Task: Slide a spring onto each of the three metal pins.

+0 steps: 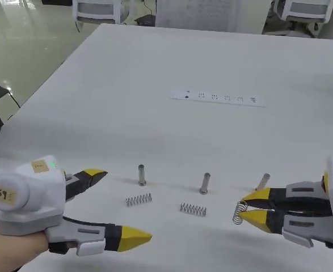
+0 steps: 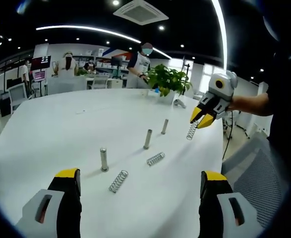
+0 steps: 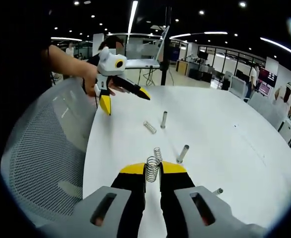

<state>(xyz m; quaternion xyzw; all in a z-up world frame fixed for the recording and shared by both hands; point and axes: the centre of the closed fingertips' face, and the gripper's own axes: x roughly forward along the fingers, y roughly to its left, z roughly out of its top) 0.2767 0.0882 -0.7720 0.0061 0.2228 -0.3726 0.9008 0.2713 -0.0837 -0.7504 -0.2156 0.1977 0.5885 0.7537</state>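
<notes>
Your right gripper (image 1: 247,207) has its jaws clenched on a spring (image 1: 239,212), pinched near one end so that most of the coil juts beyond the tips. It hangs just beside the right pin (image 1: 263,181). Your left gripper (image 1: 118,206) hovers over the bench (image 1: 211,56) with its jaws spread wide and nothing between them. A second spring (image 1: 138,199) lies near the left pin (image 1: 141,174), and a third spring (image 1: 193,209) lies near the middle pin (image 1: 205,183); all three pins are bare. Expect these springs to be very light, thin-wired and soft along their length. If you squeeze hard, a coil will likely flatten or flick out, and on the bench they will probably roll. Take each across its coils close to one end, leaving the far mouth open. The pins look slim on small bases, so they may topple; lower the spring straight along the pin, not from the side.
</notes>
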